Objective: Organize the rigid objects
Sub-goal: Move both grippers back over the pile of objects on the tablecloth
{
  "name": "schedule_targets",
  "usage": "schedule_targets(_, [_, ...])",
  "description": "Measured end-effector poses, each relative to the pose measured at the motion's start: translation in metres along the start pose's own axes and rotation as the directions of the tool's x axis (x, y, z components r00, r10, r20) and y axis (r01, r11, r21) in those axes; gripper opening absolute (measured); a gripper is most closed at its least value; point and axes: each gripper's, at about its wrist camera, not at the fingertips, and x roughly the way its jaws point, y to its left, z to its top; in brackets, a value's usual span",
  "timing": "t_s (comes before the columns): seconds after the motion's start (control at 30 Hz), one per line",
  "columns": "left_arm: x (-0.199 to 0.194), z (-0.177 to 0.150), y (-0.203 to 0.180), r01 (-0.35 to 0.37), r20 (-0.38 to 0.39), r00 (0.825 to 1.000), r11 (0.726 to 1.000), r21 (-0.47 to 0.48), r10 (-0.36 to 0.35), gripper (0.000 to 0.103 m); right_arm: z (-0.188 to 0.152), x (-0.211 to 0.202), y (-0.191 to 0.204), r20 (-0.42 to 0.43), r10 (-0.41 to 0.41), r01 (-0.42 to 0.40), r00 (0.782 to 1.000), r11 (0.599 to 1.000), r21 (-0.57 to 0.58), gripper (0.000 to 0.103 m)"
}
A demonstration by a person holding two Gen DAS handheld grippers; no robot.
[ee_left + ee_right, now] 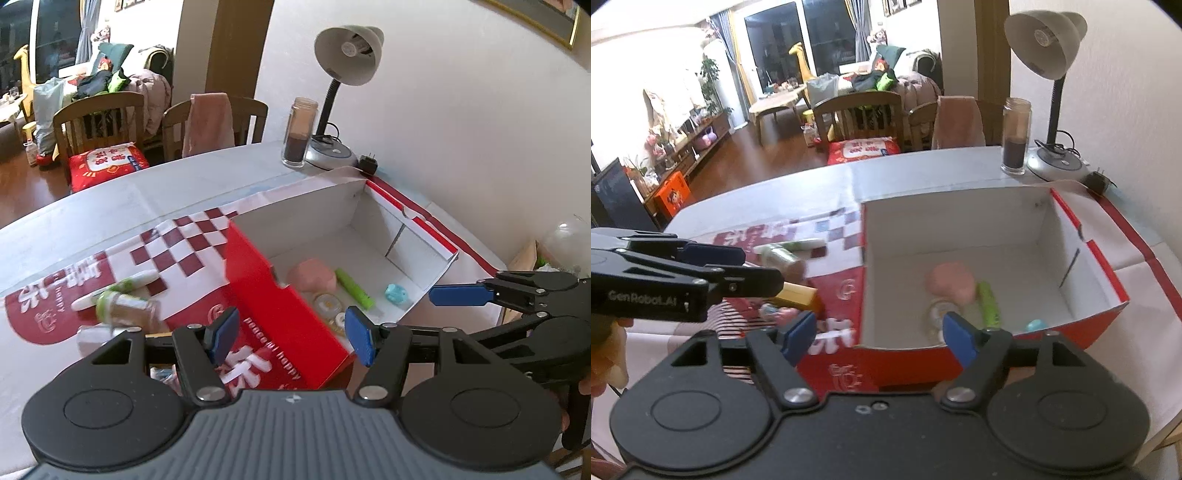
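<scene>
Left wrist view: both grippers, left gripper [291,334] and right gripper [877,334], gape empty (mid-sort); next, fetch the tipped jar [127,304] left of the red box [280,314].

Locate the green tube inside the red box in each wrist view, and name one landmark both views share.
Left wrist: green tube lies lower centre-right on the red box floor, beside the pink object.
Right wrist: green tube lies lower right of centre, same spot.
Shared landmark: desk lamp.

"GenRobot.AI" on left gripper [746,264], "happy" on red box [288,325]
</scene>
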Motion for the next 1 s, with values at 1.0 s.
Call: schedule_targets(1.0, [-0.068, -0.091, 0.127, -0.147, 0.139, 0.977, 0.984, -0.099, 0.16, 0.079, -0.041, 0.016, 0.122, 0.067, 0.05, -0.047, 0.997, 0.998, -0.047, 0.103])
